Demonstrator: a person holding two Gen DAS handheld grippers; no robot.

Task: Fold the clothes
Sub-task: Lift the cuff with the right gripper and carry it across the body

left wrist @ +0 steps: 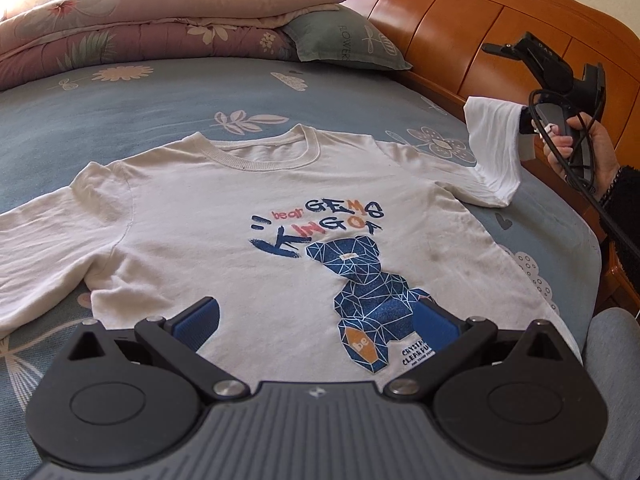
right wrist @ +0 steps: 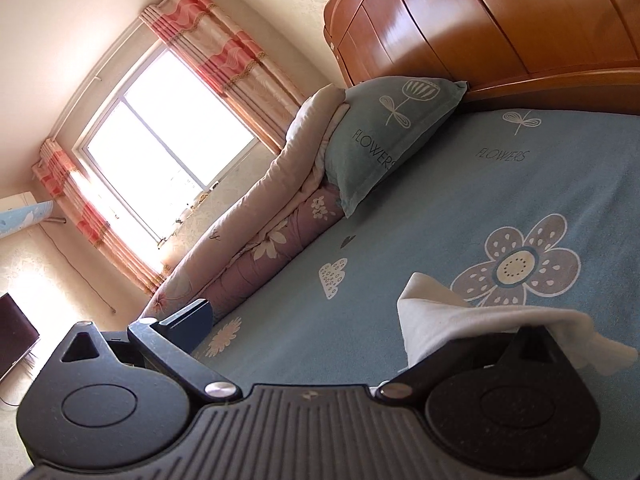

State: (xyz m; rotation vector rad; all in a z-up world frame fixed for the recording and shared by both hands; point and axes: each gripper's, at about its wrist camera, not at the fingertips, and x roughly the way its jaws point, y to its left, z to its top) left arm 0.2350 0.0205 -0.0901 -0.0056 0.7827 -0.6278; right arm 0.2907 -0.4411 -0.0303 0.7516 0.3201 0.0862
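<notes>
Our left gripper [left wrist: 316,322]: blue-padded fingers [left wrist: 198,322] spread wide, nothing between them, hovering low over the lower front of the white cotton T-shirt with the blue geometric bear print [left wrist: 224,216]. The bear graphic sits just ahead of and beside our right-side pad. The shirt lies face up and mostly flat on the blue flower-patterned bedsheet [left wrist: 160,96], collar pointing away from the fingers, one sleeve spread out to the left of them.

Our right gripper [left wrist: 524,128]: in its own wrist view the jaws stand apart, with the shirt's white sleeve [right wrist: 460,320] draped over the right-side finger and hiding it; left-side finger bare. Can't confirm a pinch from either view, so grip state on the sleeve unclear. From the left wrist view the sleeve is lifted off the sheet, hanging up at the gripper, well to the right of and beyond our left fingers. Our right hand [left wrist: 580,148] wraps the handle, dark fuzzy cuff at the wrist, black cable trailing down.

Further out: teal "FLOWERS" pillow [right wrist: 384,128], folded floral quilts [left wrist: 120,32], glossy orange-brown wooden headboard [left wrist: 460,16].
</notes>
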